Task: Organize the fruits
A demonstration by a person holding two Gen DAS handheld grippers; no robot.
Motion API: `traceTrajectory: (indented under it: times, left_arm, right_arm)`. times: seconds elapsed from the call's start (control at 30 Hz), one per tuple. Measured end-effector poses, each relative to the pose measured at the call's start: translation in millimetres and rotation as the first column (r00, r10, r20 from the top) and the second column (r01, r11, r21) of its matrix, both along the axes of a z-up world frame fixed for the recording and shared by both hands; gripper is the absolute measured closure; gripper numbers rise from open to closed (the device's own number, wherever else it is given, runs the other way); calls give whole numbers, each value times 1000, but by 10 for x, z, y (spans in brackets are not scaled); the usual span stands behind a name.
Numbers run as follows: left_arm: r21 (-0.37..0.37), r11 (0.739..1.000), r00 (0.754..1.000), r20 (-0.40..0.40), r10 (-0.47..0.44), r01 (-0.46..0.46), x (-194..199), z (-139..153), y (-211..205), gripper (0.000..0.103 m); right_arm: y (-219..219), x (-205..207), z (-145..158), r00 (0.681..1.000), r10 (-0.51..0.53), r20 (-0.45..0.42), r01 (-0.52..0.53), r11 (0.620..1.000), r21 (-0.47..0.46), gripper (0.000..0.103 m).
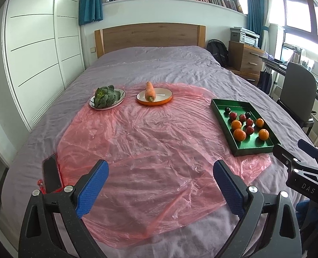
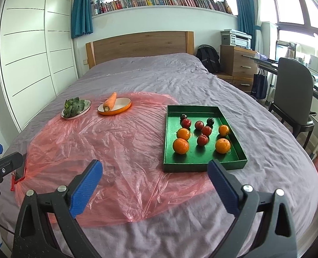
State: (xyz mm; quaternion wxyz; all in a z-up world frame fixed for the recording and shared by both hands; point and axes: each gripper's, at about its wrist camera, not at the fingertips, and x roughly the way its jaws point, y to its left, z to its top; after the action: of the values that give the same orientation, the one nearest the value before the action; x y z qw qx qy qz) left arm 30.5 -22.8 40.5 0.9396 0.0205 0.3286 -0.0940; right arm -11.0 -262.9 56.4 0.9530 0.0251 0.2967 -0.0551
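Fruits [image 2: 203, 136] in tray [image 2: 204, 164], plates [image 2: 114, 107] apart.

Wide stretch of crinkled pink plastic sheet [image 1: 150, 150] on the grey-purple bedspread [image 2: 180, 79] lies bare in front of both grippers; nothing stands there. Far side: white plate of leafy greens [image 1: 107, 99] and orange-rimmed oval dish holding a carrot [image 1: 154, 96], a gap between them. Right: shallow green rectangular tray [image 2: 201, 165], low walls, open from above; oranges [image 2: 180, 146] and dark red plums [image 2: 202, 139] scattered inside with gaps between. Left edge: dark phone [image 1: 51, 175] lying flat.
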Motion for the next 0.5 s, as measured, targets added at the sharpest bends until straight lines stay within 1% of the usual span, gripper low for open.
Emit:
traceTrajectory:
  times: [0.23,0.5]
  left_arm:
    - [10,1000,1000,-7,-26,26,91,15,-155,7]
    - [21,999,999,-15,-49,50,208,39,-298,6]
  right_arm:
    - [-173,12,-73,999,-32,-36,32,999,6,0]
    - [-267,23,-76,998,-42,-45,43,999,6,0]
